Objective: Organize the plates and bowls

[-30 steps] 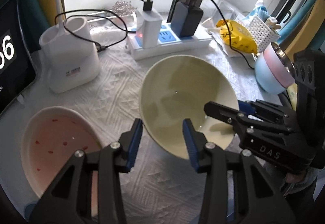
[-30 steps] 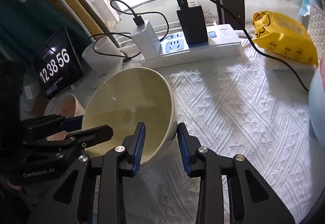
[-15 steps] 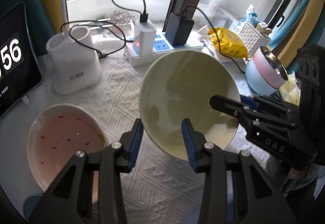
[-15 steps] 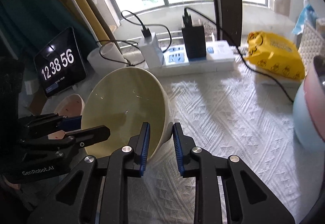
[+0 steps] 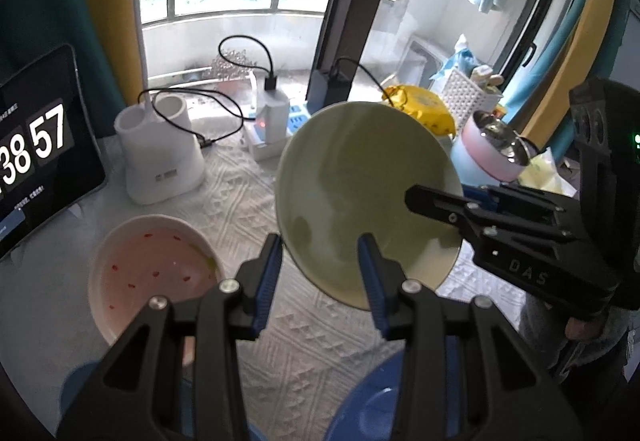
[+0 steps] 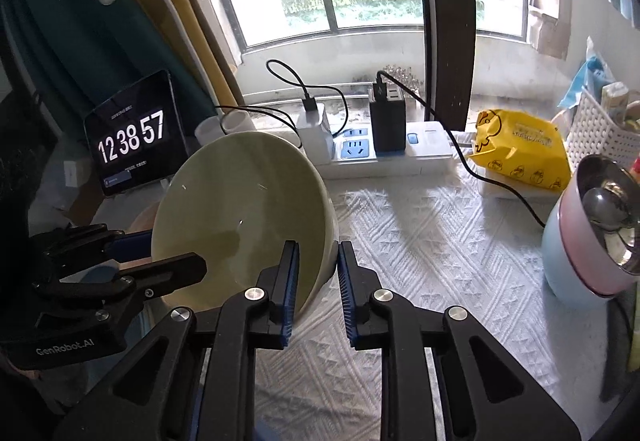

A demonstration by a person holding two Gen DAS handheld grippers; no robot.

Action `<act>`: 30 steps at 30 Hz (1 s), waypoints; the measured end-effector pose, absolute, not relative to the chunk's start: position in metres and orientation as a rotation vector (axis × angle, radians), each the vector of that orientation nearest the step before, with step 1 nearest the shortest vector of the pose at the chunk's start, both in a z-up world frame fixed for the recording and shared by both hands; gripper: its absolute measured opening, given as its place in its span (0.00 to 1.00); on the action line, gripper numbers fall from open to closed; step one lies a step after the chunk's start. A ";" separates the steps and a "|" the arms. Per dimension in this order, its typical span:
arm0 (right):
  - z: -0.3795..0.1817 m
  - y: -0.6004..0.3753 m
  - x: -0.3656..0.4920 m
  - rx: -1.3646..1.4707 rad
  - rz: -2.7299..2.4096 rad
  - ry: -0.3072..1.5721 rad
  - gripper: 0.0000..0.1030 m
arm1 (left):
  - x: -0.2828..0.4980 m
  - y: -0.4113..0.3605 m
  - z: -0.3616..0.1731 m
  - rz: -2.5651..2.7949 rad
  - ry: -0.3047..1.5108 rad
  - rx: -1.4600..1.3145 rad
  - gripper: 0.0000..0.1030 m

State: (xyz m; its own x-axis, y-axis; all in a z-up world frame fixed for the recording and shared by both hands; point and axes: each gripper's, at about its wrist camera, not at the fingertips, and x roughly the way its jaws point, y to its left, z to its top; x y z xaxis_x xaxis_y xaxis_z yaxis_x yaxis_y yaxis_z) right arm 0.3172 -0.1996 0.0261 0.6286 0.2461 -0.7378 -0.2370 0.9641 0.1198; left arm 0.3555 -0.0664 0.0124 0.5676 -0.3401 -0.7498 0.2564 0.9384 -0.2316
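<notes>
The pale green bowl (image 5: pixel 360 193) is held above the desk (image 6: pixel 432 241) by both grippers' jaws on its rim, the right ones having just closed, not yet stacked with the pink bowl (image 5: pixel 152 269).

The bowl (image 6: pixel 244 217) is pale yellow-green; another bowl (image 5: pixel 152 265) is white with red specks. The cloth (image 6: pixel 432 241) is white with raised diamonds. The packet (image 6: pixel 520 153) is yellow.

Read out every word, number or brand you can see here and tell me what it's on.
"12 38 57": tablet clock.
"GenRobot.AI": left gripper.
"DAS": right gripper.
Small lines on the tablet, the white holder's label and the yellow pack's print: too blurred to read.
</notes>
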 end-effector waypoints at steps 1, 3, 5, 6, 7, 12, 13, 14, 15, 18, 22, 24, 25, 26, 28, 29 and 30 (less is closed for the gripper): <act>0.029 -0.198 0.314 0.006 0.276 0.847 0.20 | 0.352 -0.066 0.015 -0.355 0.895 -0.101 0.39; 0.034 -0.195 0.309 -0.003 0.276 0.847 0.20 | 0.345 -0.064 0.021 -0.360 0.882 -0.103 0.39; 0.040 -0.192 0.303 -0.012 0.277 0.843 0.20 | 0.336 -0.062 0.025 -0.364 0.872 -0.106 0.39; 0.042 -0.191 0.299 -0.014 0.279 0.839 0.20 | 0.331 -0.061 0.027 -0.366 0.869 -0.106 0.39; 0.046 -0.189 0.293 -0.018 0.282 0.835 0.20 | 0.327 -0.060 0.030 -0.369 0.864 -0.103 0.39; 0.055 -0.184 0.274 -0.029 0.296 0.830 0.21 | 0.301 -0.058 0.039 -0.383 0.836 -0.093 0.39; 0.056 -0.183 0.271 -0.032 0.298 0.829 0.21 | 0.295 -0.058 0.041 -0.385 0.830 -0.090 0.39; 0.058 -0.182 0.266 -0.037 0.299 0.826 0.21 | 0.289 -0.058 0.042 -0.386 0.822 -0.086 0.39; 0.060 -0.181 0.262 -0.039 0.301 0.824 0.21 | 0.285 -0.057 0.044 -0.386 0.816 -0.083 0.39; 0.063 -0.177 0.249 -0.050 0.305 0.821 0.21 | 0.273 -0.058 0.046 -0.390 0.810 -0.074 0.39; 0.063 -0.174 0.237 -0.063 0.305 0.825 0.21 | 0.256 -0.059 0.046 -0.390 0.800 -0.058 0.39; 0.062 -0.173 0.228 -0.062 0.305 0.827 0.20 | 0.247 -0.060 0.045 -0.385 0.791 -0.049 0.39; 0.061 -0.172 0.225 -0.064 0.304 0.829 0.20 | 0.242 -0.060 0.045 -0.381 0.785 -0.044 0.39; 0.059 -0.171 0.220 -0.066 0.304 0.829 0.20 | 0.237 -0.061 0.045 -0.379 0.776 -0.039 0.39; 0.056 -0.170 0.214 -0.068 0.305 0.834 0.21 | 0.229 -0.061 0.044 -0.376 0.763 -0.035 0.39; 0.054 -0.170 0.210 -0.067 0.307 0.842 0.21 | 0.224 -0.061 0.044 -0.375 0.755 -0.031 0.39; 0.052 -0.169 0.208 -0.065 0.307 0.849 0.21 | 0.219 -0.061 0.044 -0.372 0.749 -0.026 0.39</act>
